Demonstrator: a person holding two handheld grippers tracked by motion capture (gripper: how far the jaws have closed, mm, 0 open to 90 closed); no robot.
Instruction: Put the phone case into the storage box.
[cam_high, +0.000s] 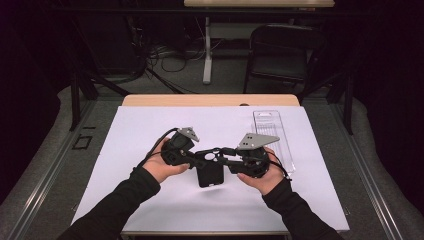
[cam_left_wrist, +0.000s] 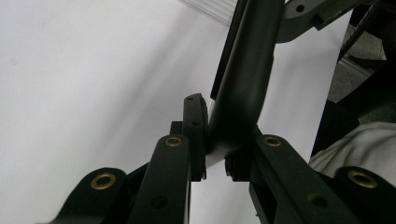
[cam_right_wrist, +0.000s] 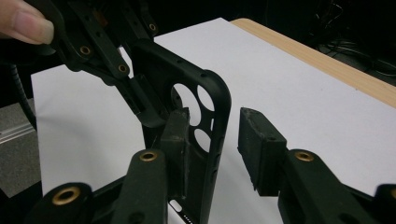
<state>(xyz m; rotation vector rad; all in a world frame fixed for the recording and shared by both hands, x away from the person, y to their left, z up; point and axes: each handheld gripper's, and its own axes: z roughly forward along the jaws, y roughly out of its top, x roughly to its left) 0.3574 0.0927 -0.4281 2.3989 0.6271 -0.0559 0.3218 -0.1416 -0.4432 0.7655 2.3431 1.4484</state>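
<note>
You held a black soft-plastic phone case with round camera cut-outs (cam_high: 210, 174) lifted off the white sheet covering the wooden table (cam_high: 150, 125), hanging between your two hands near the sheet's middle. Your left tool (cam_left_wrist: 215, 140) was clamped on one edge of the case, its jaws pressed against the dark rim from both sides. Your right tool (cam_right_wrist: 212, 140) stood with its jaws apart, one pad lying against the case's inner face by the cut-outs and the other clear of the rim (a plain gap showed between them). A clear plastic packaging tray (cam_high: 272, 137) lay flat on the sheet beyond your right hand (cam_high: 265, 175). The step looked like taking a second hold on the case, and to do it well you needed the left tool firm while you brought the right jaws together squarely over the rim, not across a cut-out, since the soft wall would probably flex and slip.
</note>
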